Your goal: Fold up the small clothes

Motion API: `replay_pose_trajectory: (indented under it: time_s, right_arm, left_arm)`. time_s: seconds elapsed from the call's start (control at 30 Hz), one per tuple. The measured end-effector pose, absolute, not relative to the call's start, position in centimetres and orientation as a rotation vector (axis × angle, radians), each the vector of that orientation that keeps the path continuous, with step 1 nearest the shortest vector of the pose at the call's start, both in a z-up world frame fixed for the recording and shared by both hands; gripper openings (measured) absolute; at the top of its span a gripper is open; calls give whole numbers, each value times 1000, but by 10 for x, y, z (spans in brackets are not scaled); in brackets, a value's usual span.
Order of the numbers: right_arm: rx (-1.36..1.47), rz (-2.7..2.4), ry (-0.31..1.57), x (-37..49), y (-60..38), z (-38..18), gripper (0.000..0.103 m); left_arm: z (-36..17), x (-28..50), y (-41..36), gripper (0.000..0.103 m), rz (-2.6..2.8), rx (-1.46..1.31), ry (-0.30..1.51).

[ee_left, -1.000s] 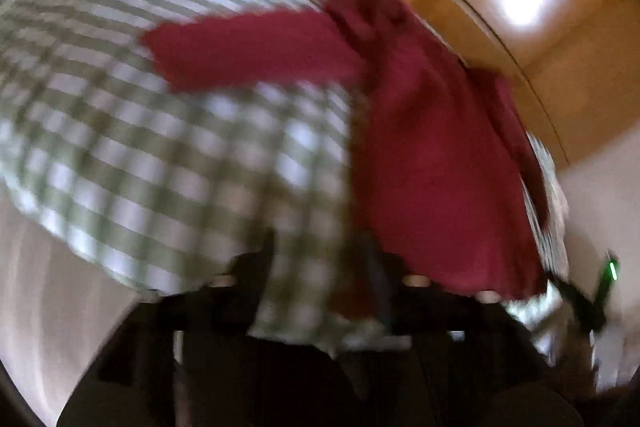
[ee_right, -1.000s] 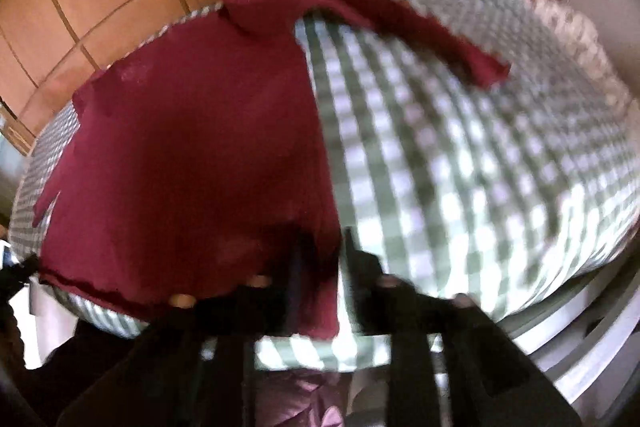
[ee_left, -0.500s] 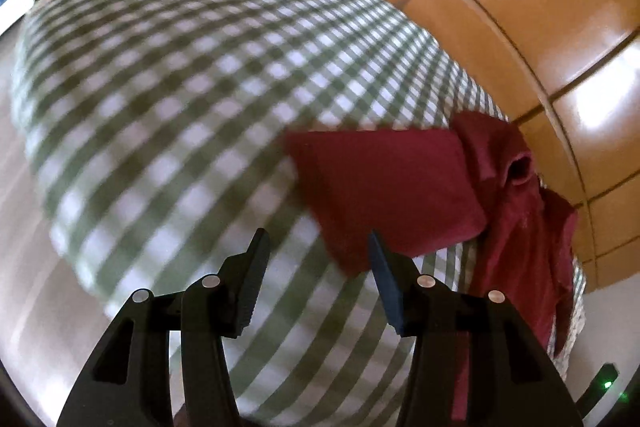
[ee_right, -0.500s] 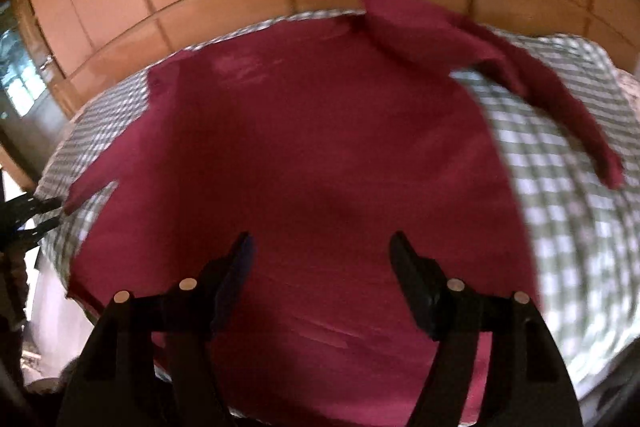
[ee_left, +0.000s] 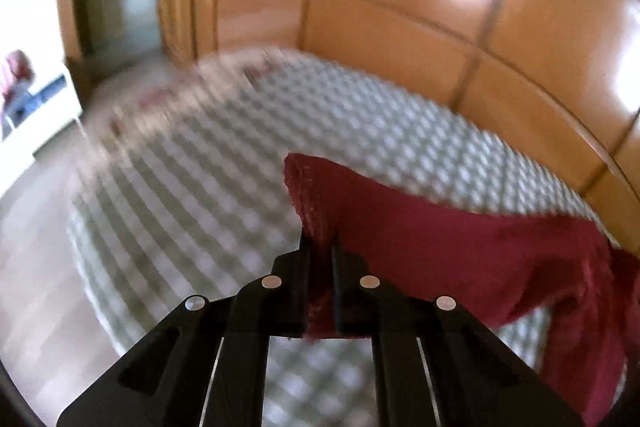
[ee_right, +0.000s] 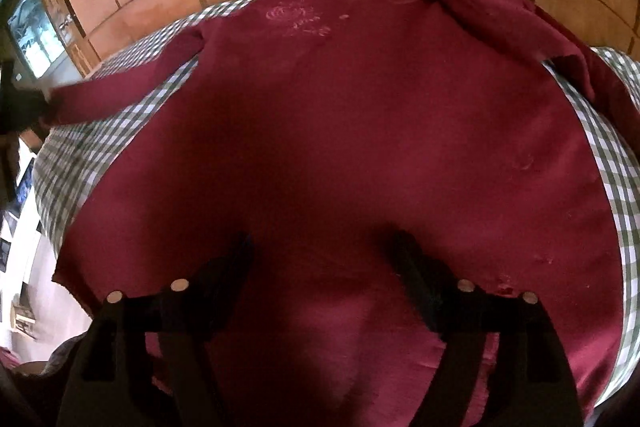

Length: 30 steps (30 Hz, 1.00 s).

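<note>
On the green-and-white checked bedspread [ee_right: 80, 163] lies the dark red long-sleeved top [ee_right: 360, 131], spread front-up with its hem toward me. My left gripper [ee_left: 320, 255] has its jaws pressed together on the cuff end of one sleeve [ee_left: 440, 243], which it holds clear of the bedspread; red fabric fills the slot between the jaws, which have just been closing. My right gripper [ee_right: 324, 247] hovers over the lower body of the top with its jaws spread wide and nothing between them; they have just been opening. Risk, as I judge it: the left jaws bite only a narrow strip of cuff, so a fast swing across the body could pull the sleeve free or drag the whole top out of square, since nothing pins the body. The other sleeve [ee_right: 520, 23] is bunched near the shoulder and could get trapped under a fold if left that way. The left wrist view shows the pinch itself and the wooden panelling [ee_left: 400, 7] behind, though with heavy blur; the right wrist view alone shows the full body, the pale chest motif [ee_right: 298, 19] and both sleeves.
</note>
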State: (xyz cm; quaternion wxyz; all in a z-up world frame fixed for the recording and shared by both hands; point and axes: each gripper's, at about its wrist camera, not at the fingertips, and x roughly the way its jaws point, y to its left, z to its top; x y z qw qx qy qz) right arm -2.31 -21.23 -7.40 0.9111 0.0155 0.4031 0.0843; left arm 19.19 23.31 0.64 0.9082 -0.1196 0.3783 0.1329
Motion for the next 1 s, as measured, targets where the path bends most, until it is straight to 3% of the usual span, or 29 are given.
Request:
replay_pose_trajectory:
  time_s: [0.17, 0.27, 0.33, 0.37, 0.4, 0.6, 0.7, 0.83, 0.97, 1.0]
  right_arm:
    - [5, 160, 830, -22, -211, -75, 83]
    - [4, 158, 826, -24, -211, -76, 83]
    - [4, 157, 824, -24, -211, -76, 84]
    - [6, 157, 823, -25, -211, -75, 85]
    - [6, 159, 822, -24, -211, -75, 85]
    - [54, 188, 831, -25, -228, -63, 81]
    - [90, 103, 798, -35, -261, -51, 81]
    - [143, -60, 785, -58, -322, -44, 81]
    - [195, -154, 829, -81, -365, -56, 76]
    - [201, -148, 834, -85, -366, -59, 74]
  left_arm:
    - [26, 227, 244, 7, 388, -108, 724]
    - [15, 242, 248, 11, 342, -197, 785]
    - [9, 236, 246, 32, 305, -285, 802]
    - [6, 225, 238, 57, 235, -343, 794]
    - [4, 214, 229, 69, 168, -381, 779]
    - [-18, 148, 142, 68, -292, -390, 908]
    - [-32, 111, 103, 58, -476, -379, 985]
    - [-53, 71, 64, 58, -608, -361, 1081]
    - [-71, 55, 50, 38, -620, -355, 1139]
    - [-73, 53, 47, 27, -616, -342, 1140]
